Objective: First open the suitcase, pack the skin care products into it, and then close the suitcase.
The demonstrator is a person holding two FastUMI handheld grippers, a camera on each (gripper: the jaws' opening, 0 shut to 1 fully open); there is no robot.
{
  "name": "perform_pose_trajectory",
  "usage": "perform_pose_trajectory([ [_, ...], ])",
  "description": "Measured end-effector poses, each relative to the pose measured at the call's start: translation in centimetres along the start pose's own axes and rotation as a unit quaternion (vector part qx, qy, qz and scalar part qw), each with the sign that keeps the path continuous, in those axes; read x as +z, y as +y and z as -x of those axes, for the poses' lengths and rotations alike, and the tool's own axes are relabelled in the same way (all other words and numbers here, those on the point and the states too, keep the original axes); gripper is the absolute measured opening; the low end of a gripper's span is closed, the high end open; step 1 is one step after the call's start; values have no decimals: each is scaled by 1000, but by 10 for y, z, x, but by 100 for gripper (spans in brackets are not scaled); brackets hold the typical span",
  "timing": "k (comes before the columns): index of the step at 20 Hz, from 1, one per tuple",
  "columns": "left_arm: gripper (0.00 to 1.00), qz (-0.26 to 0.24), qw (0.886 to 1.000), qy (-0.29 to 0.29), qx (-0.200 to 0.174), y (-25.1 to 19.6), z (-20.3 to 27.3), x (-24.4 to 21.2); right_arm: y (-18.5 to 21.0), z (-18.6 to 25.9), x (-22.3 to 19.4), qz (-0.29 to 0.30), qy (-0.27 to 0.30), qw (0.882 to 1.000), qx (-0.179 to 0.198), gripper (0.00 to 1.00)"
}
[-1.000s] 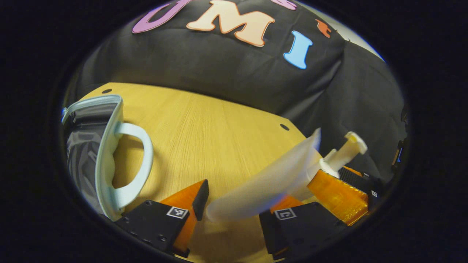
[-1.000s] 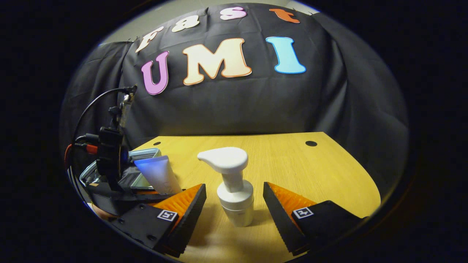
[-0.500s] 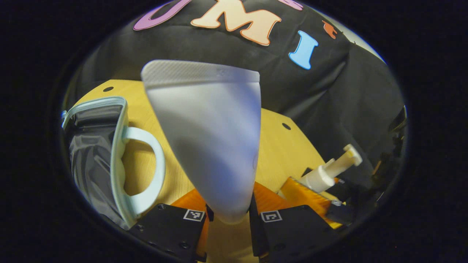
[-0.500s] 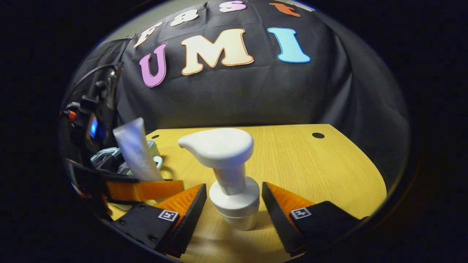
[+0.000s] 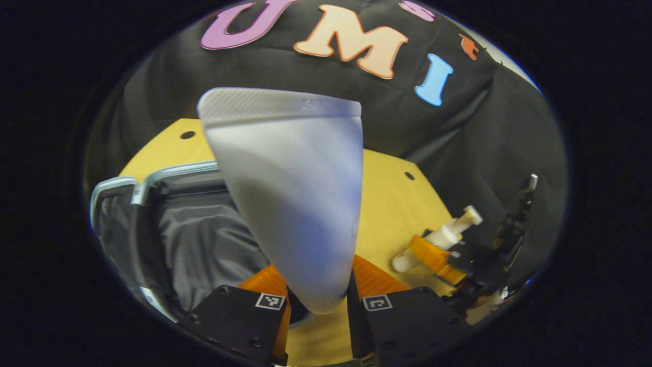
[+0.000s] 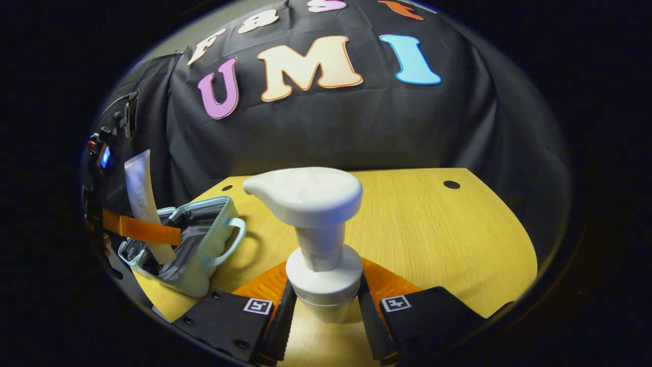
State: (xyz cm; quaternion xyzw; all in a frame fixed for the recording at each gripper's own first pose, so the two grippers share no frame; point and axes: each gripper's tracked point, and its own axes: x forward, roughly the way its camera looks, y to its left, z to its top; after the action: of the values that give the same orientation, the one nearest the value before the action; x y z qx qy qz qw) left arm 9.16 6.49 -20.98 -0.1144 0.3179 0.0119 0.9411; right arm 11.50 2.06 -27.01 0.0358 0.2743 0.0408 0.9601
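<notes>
Table (image 6: 433, 229) is mostly bare right of the suitcase (image 6: 201, 255), which sits open by the table's left edge. Right gripper view shows its handle; left gripper view looks down into the grey lining. Left gripper (image 5: 318, 300) is clamped on the tube (image 5: 290, 193) above the suitcase. Right gripper (image 6: 322, 311) pinches the pump bottle (image 6: 316, 239), right of the suitcase.

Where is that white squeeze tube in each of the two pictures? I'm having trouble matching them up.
Left gripper view: the white tube stands big in the centre, pinched at its lower end by the left tool.
Right gripper view: the same tube shows small at the far left, over the open suitcase.
Shared landmark: the suitcase, lower left in the left gripper view.
</notes>
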Motion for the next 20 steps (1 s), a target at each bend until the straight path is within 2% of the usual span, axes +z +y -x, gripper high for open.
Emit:
perform_pose_trajectory([
  [2, 41, 10, 999, 37, 34, 49, 8, -14, 25, 16, 14, -3, 5, 1000, 20, 61],
  [3, 44, 22, 997, 62, 46, 70, 8, -25, 39, 22, 18, -7, 11, 999, 30, 63],
  [4, 41, 28, 994, 88, 60, 89, 8, -38, 53, 25, 22, -7, 16, 999, 37, 64],
  [5, 44, 32, 990, 122, 64, 102, 6, -52, 68, 28, 27, -6, 22, 999, 46, 61],
  [7, 44, 58, 983, 166, 61, 115, 3, -75, 108, 32, 29, -3, 43, 996, 80, 60],
  [8, 39, 75, 979, 182, 54, 117, -3, -82, 129, 30, 29, -1, 50, 994, 102, 61],
  [9, 44, 85, 977, 187, 52, 120, -8, -84, 149, 27, 30, 5, 58, 991, 121, 63],
  [10, 41, 89, 975, 197, 47, 121, -7, -86, 168, 21, 28, 14, 69, 988, 138, 63],
  [11, 38, 88, 976, 196, 45, 120, -7, -84, 186, 14, 23, 25, 83, 985, 152, 62],
  [13, 44, 87, 976, 193, 43, 123, -8, -85, 218, 4, 6, 40, 122, 975, 179, 62],
  [14, 42, 88, 976, 193, 52, 125, -6, -82, 232, -1, -2, 45, 140, 970, 191, 60],
  [16, 49, 90, 977, 178, 71, 130, 4, -71, 252, -9, -11, 36, 167, 964, 204, 63],
  [19, 69, 101, 983, 132, 83, 133, 34, -44, 270, -28, -17, 13, 196, 958, 207, 60],
  [20, 70, 106, 985, 113, 82, 133, 48, -36, 271, -35, -22, 14, 206, 957, 205, 60],
])
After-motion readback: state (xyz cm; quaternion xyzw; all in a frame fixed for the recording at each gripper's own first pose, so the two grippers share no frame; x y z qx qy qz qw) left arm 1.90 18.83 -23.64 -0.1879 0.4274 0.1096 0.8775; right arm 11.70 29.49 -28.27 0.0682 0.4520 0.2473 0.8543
